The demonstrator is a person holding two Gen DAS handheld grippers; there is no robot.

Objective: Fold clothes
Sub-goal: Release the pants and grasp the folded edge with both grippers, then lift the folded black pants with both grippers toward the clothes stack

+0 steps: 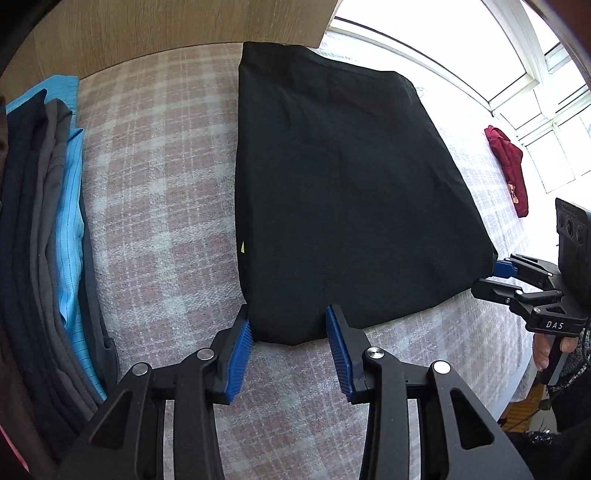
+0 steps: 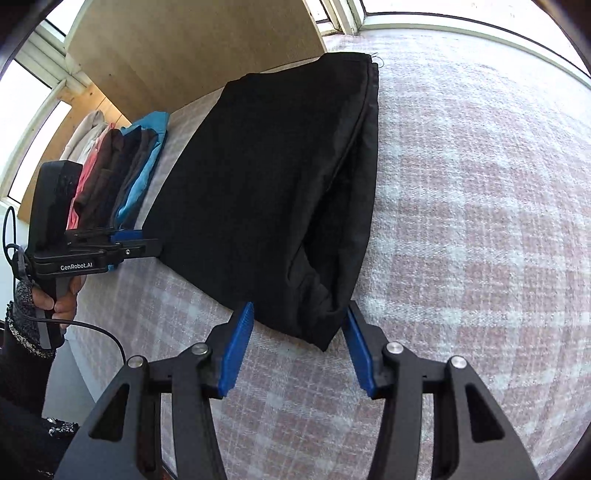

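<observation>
A black garment (image 1: 332, 177) lies folded flat on the pink-and-white plaid bed cover (image 1: 155, 192). My left gripper (image 1: 289, 314) is open, and its blue pads straddle the garment's near left corner without closing on it. In the right wrist view the same black garment (image 2: 266, 184) shows layered folds along its right edge. My right gripper (image 2: 300, 310) is open with the near right corner between its pads. Each gripper also shows in the other's view: the right gripper (image 1: 491, 277) at the garment's right corner, the left gripper (image 2: 147, 242) at its left corner.
A stack of folded clothes (image 1: 55, 221) in blue, grey and navy lies along the left side, and the same clothes stack (image 2: 125, 173) appears behind the left gripper. A red garment (image 1: 508, 166) rests near the window. A wooden headboard (image 1: 184, 26) stands behind the bed. Hands (image 2: 62, 299) hold the handles.
</observation>
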